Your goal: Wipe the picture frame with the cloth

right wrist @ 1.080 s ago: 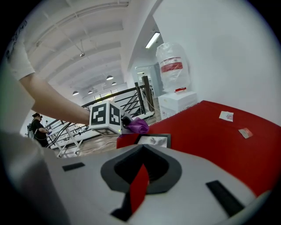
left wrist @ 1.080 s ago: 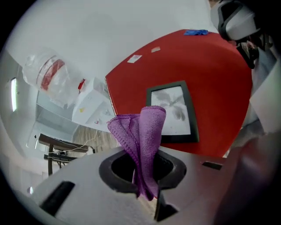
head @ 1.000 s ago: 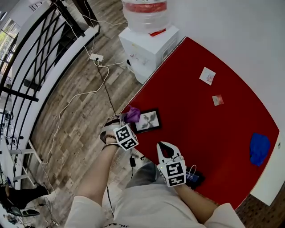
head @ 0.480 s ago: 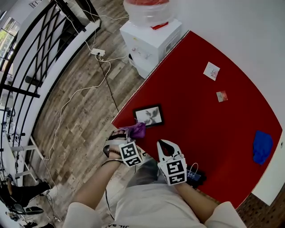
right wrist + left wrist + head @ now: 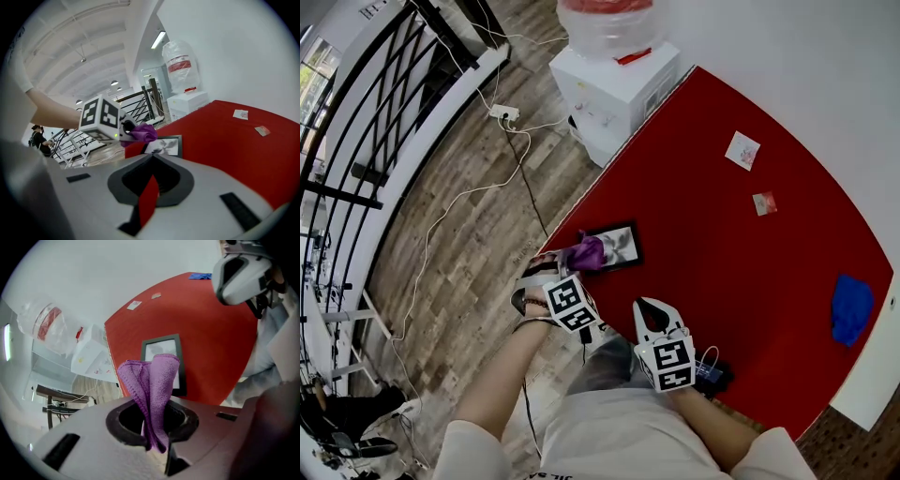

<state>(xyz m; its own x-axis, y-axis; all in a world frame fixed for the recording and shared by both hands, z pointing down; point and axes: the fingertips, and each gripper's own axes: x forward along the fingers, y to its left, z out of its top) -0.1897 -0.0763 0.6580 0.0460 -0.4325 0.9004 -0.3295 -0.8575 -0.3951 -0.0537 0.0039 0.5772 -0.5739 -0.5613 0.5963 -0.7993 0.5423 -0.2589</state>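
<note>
A black picture frame (image 5: pixel 616 246) with a pale print lies on the red table (image 5: pixel 722 262) near its left edge. My left gripper (image 5: pixel 570 261) is shut on a bunched purple cloth (image 5: pixel 588 252), which rests at the frame's left end. In the left gripper view the cloth (image 5: pixel 152 390) sticks up out of the jaws, with the frame (image 5: pixel 163 363) just beyond. My right gripper (image 5: pixel 648 309) hangs at the table's near edge, shut and holding nothing, to the right of the frame. From the right gripper view the cloth (image 5: pixel 143 133) touches the frame (image 5: pixel 165 146).
A white water dispenser (image 5: pixel 614 80) stands off the table's far left corner. Two small cards (image 5: pixel 742 149) (image 5: pixel 761 202) lie toward the back, a blue cloth (image 5: pixel 848 307) at the right edge, a small dark object (image 5: pixel 712 373) by the near edge. Cables (image 5: pixel 478 197) trail over the wooden floor.
Over the last second the left gripper drew the cloth from the frame's far-left corner toward the near edge, then moved it back to the frame's left end. The right gripper has stayed put.
</note>
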